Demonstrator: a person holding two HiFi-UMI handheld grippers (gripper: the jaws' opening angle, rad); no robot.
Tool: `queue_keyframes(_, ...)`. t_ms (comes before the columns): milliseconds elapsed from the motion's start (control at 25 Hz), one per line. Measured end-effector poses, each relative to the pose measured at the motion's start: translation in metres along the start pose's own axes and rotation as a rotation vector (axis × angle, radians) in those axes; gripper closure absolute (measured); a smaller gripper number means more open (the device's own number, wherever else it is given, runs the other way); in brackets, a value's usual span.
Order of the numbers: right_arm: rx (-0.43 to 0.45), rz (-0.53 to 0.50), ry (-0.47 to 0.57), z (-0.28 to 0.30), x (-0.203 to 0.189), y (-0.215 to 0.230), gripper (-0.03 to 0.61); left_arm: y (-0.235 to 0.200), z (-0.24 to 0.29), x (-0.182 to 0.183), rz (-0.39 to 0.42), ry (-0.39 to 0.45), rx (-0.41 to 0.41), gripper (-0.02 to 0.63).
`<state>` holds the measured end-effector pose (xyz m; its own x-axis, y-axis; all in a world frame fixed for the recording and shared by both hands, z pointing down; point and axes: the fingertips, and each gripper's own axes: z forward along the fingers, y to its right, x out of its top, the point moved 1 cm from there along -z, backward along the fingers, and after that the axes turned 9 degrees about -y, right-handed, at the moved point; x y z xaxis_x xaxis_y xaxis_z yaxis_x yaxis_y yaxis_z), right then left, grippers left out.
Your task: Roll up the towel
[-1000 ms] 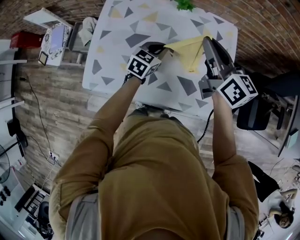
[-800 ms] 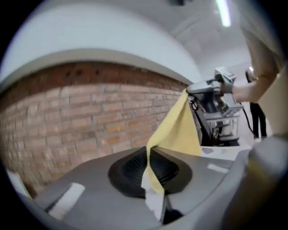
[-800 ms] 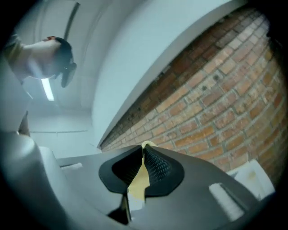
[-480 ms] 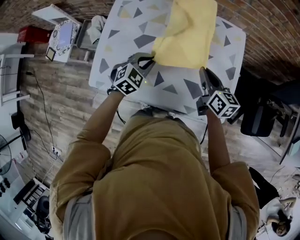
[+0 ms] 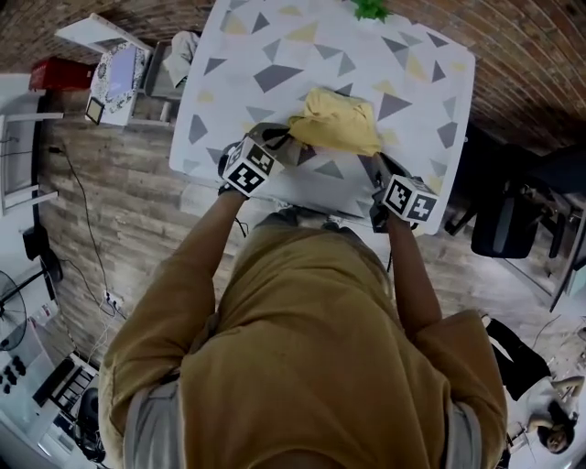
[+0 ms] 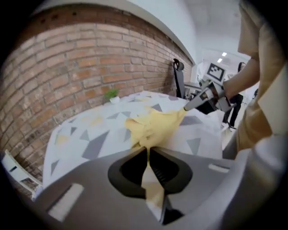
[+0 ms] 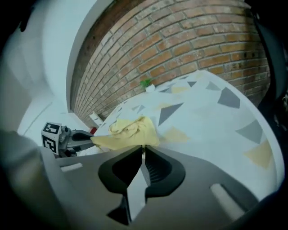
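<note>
The yellow towel (image 5: 334,121) lies bunched in a loose heap on the white table (image 5: 430,82) with grey and yellow triangles. My left gripper (image 5: 285,138) is shut on the towel's near left corner; in the left gripper view the cloth (image 6: 153,125) runs straight out of the closed jaws (image 6: 147,150). My right gripper (image 5: 372,158) is shut on the near right corner, and the right gripper view shows the cloth (image 7: 128,132) pinched at its tips (image 7: 143,148). Both grippers sit low by the table's near edge, with the towel drawn between them.
A small green plant (image 5: 369,9) stands at the table's far edge, against the brick wall (image 6: 67,58). A black chair (image 5: 499,229) is to the right of the table. A low shelf with clutter (image 5: 114,78) is on the left. Wooden floor surrounds the table.
The towel, held up and spread wide half a second ago, has dropped onto the table in a heap. Both grippers came down and back toward the near edge, still holding its corners.
</note>
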<state>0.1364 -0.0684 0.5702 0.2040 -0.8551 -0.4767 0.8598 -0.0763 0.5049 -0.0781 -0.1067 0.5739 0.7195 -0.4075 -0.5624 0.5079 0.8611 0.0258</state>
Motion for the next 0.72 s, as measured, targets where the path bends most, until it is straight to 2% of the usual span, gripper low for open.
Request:
queue_keyframes(40,-0.006,-0.026,0.075,-0.007,0.017,-0.004,0.555,-0.011,-0.013,0.017,0.014,0.073,0.071,0.537)
queue_keyframes(120,-0.005,-0.109,0.248,-0.03,0.055,-0.021,0.555,-0.026,-0.048,0.057,0.12,0.217,0.236,0.537)
queue_keyframes(160,-0.008,-0.164,0.303,-0.039,0.069,-0.03,0.555,-0.028,-0.062,0.071,0.193,0.255,0.299,0.537)
queue_keyframes(200,-0.017,-0.213,0.31,-0.043,0.074,-0.036,0.557,-0.027,-0.066,0.074,0.252,0.246,0.323,0.537)
queue_keyframes(240,-0.027,-0.234,0.264,-0.04,0.068,-0.036,0.557,-0.022,-0.058,0.065,0.28,0.183,0.295,0.537)
queue_keyframes(280,-0.031,-0.214,0.18,-0.031,0.052,-0.031,0.557,-0.014,-0.042,0.044,0.273,0.077,0.224,0.538)
queue_keyframes(360,-0.001,-0.093,0.003,-0.009,0.007,-0.018,0.555,0.003,-0.01,-0.004,0.208,-0.129,0.068,0.537)
queue_keyframes(440,0.019,-0.036,-0.111,0.003,-0.031,-0.012,0.555,0.016,0.003,-0.033,0.154,-0.218,-0.008,0.537)
queue_keyframes(520,-0.006,-0.099,-0.175,0.007,-0.05,-0.012,0.554,0.028,0.006,-0.046,0.123,-0.23,-0.05,0.537)
queue_keyframes(600,-0.014,-0.176,-0.204,0.005,-0.055,-0.02,0.55,0.036,0.006,-0.051,0.092,-0.207,-0.087,0.535)
queue_keyframes(680,-0.023,-0.268,-0.213,0.002,-0.053,-0.023,0.504,0.041,0.003,-0.049,0.055,-0.163,-0.115,0.535)
queue_keyframes(720,-0.039,-0.322,-0.217,0.002,-0.053,-0.02,0.483,0.041,0.002,-0.048,0.04,-0.136,-0.118,0.496)
